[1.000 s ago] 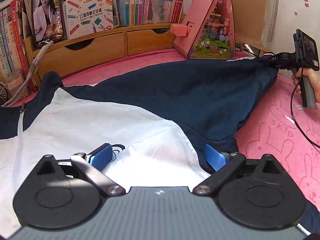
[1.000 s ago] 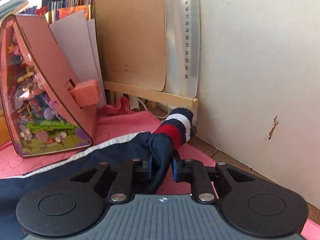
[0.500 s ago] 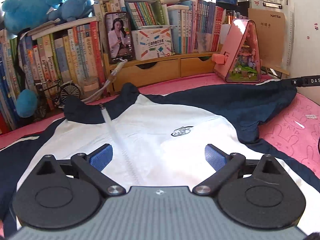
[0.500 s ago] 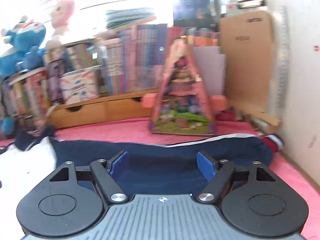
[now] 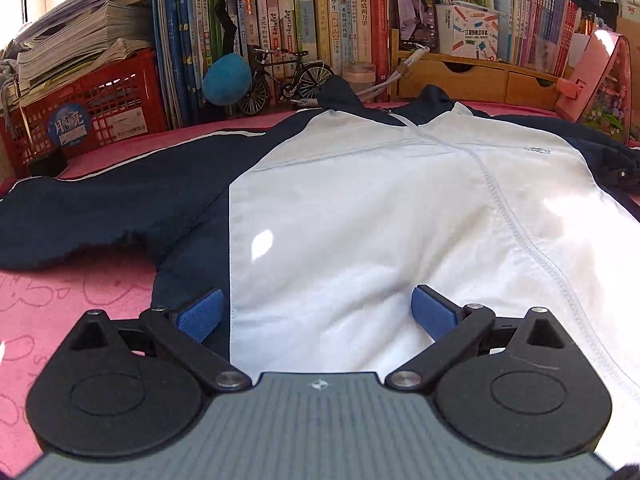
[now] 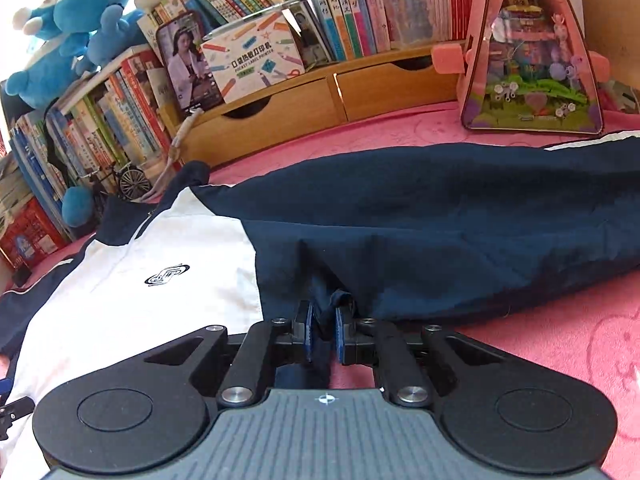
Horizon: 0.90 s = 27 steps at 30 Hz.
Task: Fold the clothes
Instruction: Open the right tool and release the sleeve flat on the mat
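We are pinching a fold of navy cloth under the sleeve of the white-and-navy jacket [image 6: 168, 264], spread flat across the pink mat [image 6: 560, 340], with our right gripper [image 6: 323, 334] to begin folding, while our left gripper [image 5: 316, 314] is hovering wide-jawed above its white front.

You can't see the jacket's [image 5: 360, 208] hem: the left gripper's [image 5: 316, 314] body covers it at the bottom edge. Its right sleeve [image 6: 460, 216] runs off frame before the cuff. The fold pinched in the right gripper [image 6: 323, 330] hides what's underneath. The chest logo [image 6: 167, 274] is too small to read.
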{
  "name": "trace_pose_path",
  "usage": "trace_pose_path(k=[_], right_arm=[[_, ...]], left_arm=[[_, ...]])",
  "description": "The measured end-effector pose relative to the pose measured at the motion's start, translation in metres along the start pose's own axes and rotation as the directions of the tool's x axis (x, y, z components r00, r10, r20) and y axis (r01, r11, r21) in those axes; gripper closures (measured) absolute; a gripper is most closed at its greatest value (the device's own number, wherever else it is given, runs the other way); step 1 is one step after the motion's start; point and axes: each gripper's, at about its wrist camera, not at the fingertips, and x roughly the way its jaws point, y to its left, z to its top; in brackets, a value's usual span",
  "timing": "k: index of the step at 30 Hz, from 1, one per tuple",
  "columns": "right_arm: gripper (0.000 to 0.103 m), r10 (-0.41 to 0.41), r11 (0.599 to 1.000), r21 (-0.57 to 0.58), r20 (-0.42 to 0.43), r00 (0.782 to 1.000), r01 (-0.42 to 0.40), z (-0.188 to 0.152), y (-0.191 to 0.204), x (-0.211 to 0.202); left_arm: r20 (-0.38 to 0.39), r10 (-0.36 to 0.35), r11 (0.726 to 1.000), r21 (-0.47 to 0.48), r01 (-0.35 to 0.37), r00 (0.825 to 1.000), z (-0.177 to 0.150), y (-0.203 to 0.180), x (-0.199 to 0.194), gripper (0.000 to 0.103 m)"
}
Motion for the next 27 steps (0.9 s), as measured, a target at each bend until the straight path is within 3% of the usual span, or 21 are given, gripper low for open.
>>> trace_pose_path(k=[3,5,6,7,10,12,14,17,19,22,25,27], right_arm=[[0.087,0.030,0.999,-0.025,-0.093,0.995,-0.032,0.008,-0.007,0.000],[0.064,0.021,0.994,-0.101,-0.169,0.985,-0.039,0.006,-0.002,-0.016],[0.040,-0.016,0.986,-0.167,-0.160,0.987,-0.011,0.003,0.006,-0.030],[0.035,-0.059,0.971,-0.237,-0.139,0.989,0.024,0.000,0.014,-0.045],[0.031,-0.066,0.921,-0.385,-0.013,0.998,0.056,0.005,0.050,-0.071],[0.026,-0.040,0.906,-0.420,0.050,0.998,0.057,0.014,0.072,-0.068],[0.026,-0.063,0.877,-0.467,0.121,0.991,0.113,0.027,0.091,-0.050],[0.020,-0.092,0.797,-0.572,0.207,0.974,0.197,0.052,0.100,-0.010],[0.019,-0.078,0.757,-0.631,0.171,0.982,0.170,0.072,0.090,0.016],[0.019,-0.069,0.756,-0.647,0.076,0.995,0.102,0.095,0.071,0.038],[0.019,-0.061,0.732,-0.681,-0.016,0.998,0.033,0.106,0.055,0.056],[0.019,-0.077,0.703,-0.711,-0.067,0.995,0.007,0.107,0.047,0.070]], left_arm=[[-0.003,0.005,0.999,0.032,-0.005,1.000,0.001,0.001,-0.004,0.002],[-0.003,0.005,0.998,0.057,-0.005,1.000,0.003,0.003,-0.008,0.002],[0.002,-0.002,0.998,0.064,0.002,1.000,0.007,0.005,-0.010,0.002],[0.007,-0.010,0.998,0.070,0.010,1.000,0.011,0.007,-0.013,0.002],[0.032,-0.084,0.996,0.039,0.083,0.996,0.033,0.004,-0.017,0.002],[0.054,-0.160,0.987,0.025,0.159,0.986,0.046,-0.011,-0.016,0.002],[0.078,-0.222,0.975,0.050,0.218,0.972,0.057,-0.032,-0.014,0.002],[0.129,-0.288,0.951,0.158,0.267,0.949,0.075,-0.079,-0.008,0.002],[0.149,-0.322,0.929,0.241,0.281,0.935,0.085,-0.109,0.001,0.002],[0.155,-0.356,0.904,0.307,0.298,0.922,0.097,-0.147,0.021,0.002],[0.119,-0.401,0.895,0.260,0.362,0.908,0.105,-0.172,0.050,0.002],[0.081,-0.409,0.897,0.218,0.384,0.909,0.106,-0.184,0.070,0.004]])
